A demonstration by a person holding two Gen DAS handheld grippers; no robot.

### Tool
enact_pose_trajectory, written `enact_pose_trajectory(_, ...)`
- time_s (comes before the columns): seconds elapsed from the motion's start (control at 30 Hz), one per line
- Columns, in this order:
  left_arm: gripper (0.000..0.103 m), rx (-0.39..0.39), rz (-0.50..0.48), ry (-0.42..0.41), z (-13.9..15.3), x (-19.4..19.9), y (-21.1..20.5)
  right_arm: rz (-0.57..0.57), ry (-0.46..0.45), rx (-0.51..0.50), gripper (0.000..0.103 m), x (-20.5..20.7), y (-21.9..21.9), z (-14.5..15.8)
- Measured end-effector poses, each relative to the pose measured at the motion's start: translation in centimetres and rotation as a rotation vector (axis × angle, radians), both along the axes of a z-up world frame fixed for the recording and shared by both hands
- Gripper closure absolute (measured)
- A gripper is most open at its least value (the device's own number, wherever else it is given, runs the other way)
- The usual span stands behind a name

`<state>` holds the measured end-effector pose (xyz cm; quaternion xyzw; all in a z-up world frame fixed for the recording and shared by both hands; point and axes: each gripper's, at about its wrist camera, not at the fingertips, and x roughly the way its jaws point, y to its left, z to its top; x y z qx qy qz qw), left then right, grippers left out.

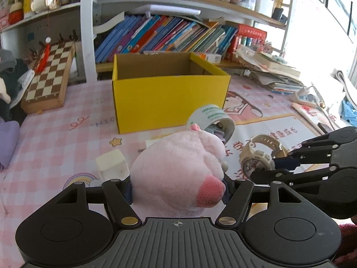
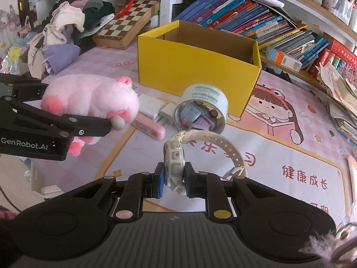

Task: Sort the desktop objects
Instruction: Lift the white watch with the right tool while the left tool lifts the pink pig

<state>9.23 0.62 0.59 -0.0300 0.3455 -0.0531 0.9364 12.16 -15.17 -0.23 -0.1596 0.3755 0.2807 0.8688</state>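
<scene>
Holding the plush pig [image 1: 178, 169] clamped in my left gripper [image 1: 178, 192] and the watch [image 2: 175, 167] edge-on in my right gripper [image 2: 174, 182], near the yellow box [image 2: 196, 67], I risk the watch pivoting out between the pads.

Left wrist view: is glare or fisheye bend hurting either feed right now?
Left wrist view: window light blows out the right edge, the shelf bows; the plush pig stays sharp. Right wrist view: even light, the watch crisp, the bookshelf curved.
</scene>
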Motion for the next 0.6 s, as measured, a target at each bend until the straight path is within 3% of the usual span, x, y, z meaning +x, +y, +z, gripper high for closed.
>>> enact_pose_trajectory(0.6, 0.035, 0.008, -0.051, -0.046, 1.3, -1.1, -0.3, 0.039, -0.017, 0.029, 0.086, -0.7, 1.0, 1.7)
